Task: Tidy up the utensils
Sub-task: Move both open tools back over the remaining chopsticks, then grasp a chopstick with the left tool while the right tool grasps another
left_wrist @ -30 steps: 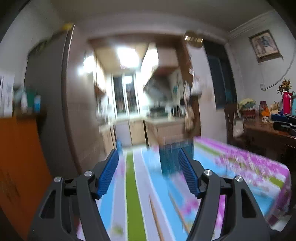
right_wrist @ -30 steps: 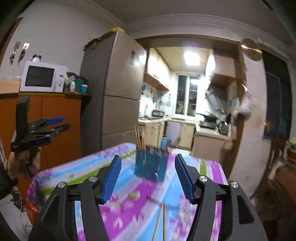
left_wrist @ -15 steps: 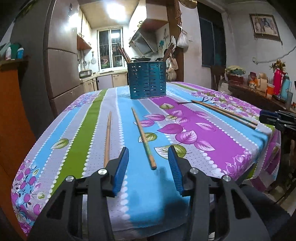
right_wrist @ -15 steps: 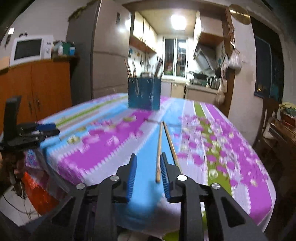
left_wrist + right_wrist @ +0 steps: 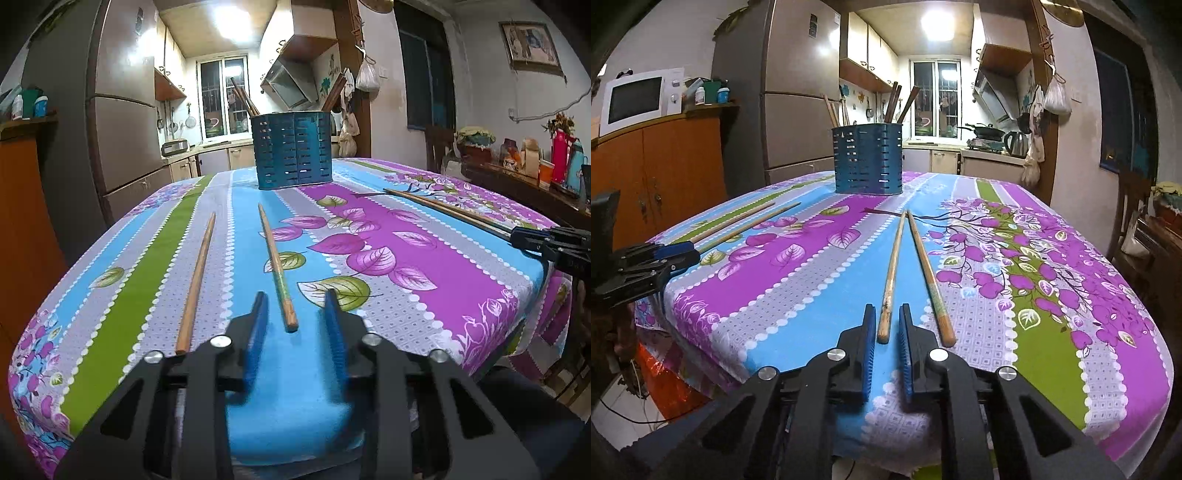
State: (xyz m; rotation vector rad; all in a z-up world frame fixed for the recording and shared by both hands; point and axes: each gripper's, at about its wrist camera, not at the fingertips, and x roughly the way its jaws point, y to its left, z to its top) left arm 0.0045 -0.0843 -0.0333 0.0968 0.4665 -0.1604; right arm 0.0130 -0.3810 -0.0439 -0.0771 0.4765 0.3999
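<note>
Counted on the tablecloth (image 5: 388, 236): four loose chopsticks, two (image 5: 194, 284) by the left side, two (image 5: 890, 277) by the right. One blue holder (image 5: 867, 158). Two grippers.

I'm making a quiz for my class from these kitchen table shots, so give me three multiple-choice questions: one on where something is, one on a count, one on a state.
1. Where does the blue utensil holder stand?
A. far end of the table
B. on the floor
C. on the microwave

2. How many chopsticks lie loose on the tablecloth?
A. two
B. four
C. seven

3. How do the chopsticks in the holder stand?
A. flat
B. leaning, sticking out of the top
C. fallen out

Key: 1 A, it sits on the cloth beyond the chopsticks. 2 B, one pair before each gripper. 3 B, their ends rise above the rim.
</note>
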